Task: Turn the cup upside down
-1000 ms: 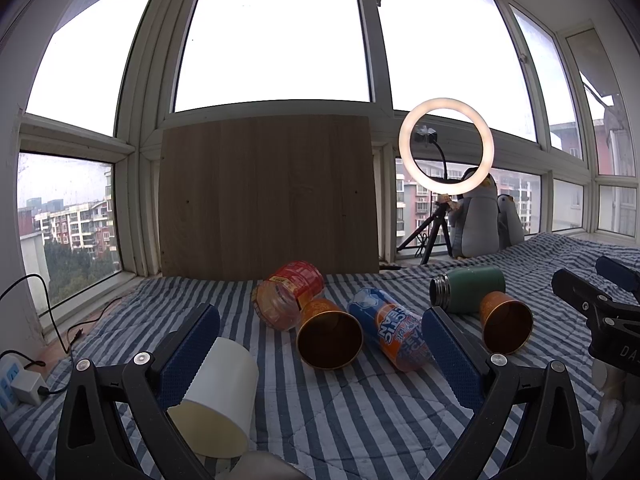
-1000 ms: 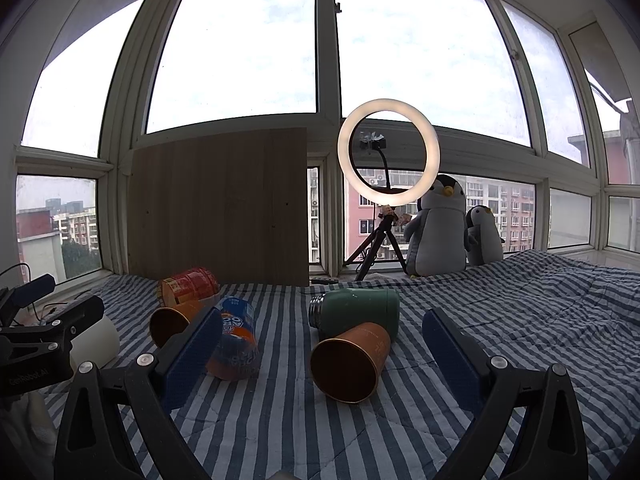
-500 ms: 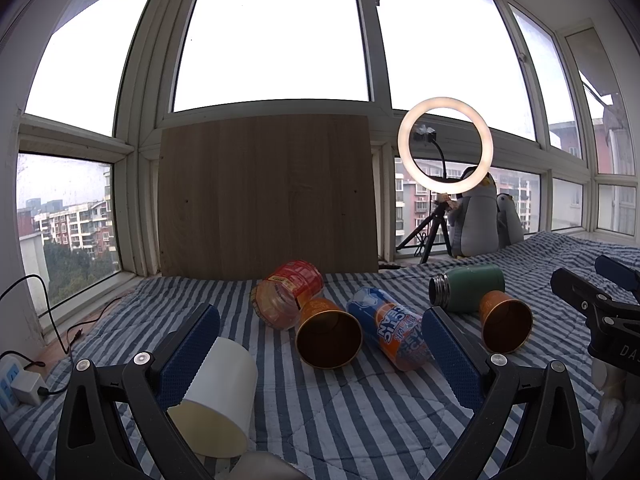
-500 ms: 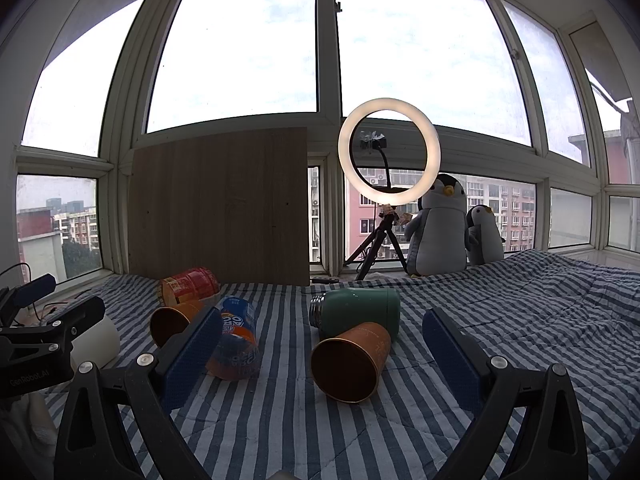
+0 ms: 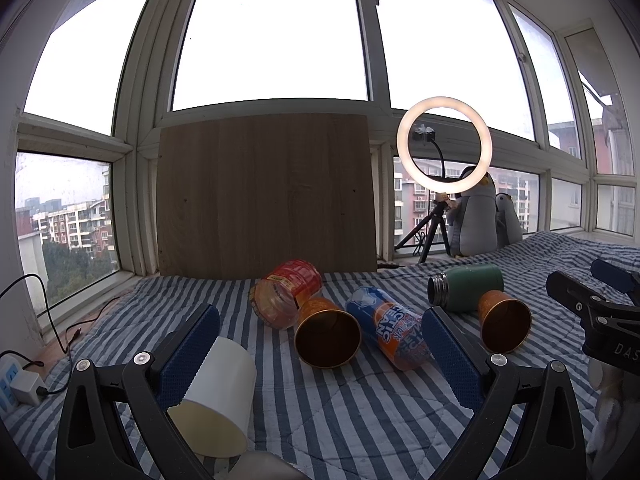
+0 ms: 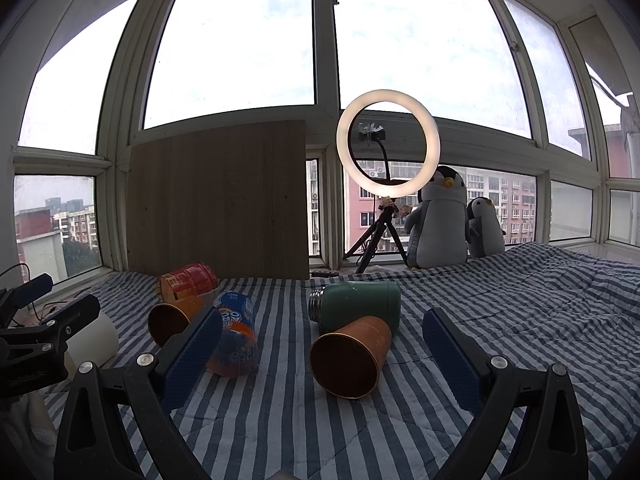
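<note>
Several cups lie on their sides on the striped blanket. A white cup (image 5: 218, 396) lies by my left gripper's left finger, mouth toward me; it also shows in the right wrist view (image 6: 94, 338). One copper cup (image 5: 326, 336) lies in the middle, seen too in the right wrist view (image 6: 172, 318). A second copper cup (image 6: 352, 356) lies between my right gripper's fingers, farther off; it shows in the left wrist view (image 5: 504, 326). My left gripper (image 5: 320, 354) is open and empty. My right gripper (image 6: 322, 354) is open and empty.
A green flask (image 6: 356, 306), an orange soda bottle (image 5: 394, 336) and a red jar (image 5: 288, 292) lie among the cups. A wooden board (image 5: 264, 196), a ring light on a tripod (image 6: 388, 148) and two plush penguins (image 6: 440, 220) stand at the window.
</note>
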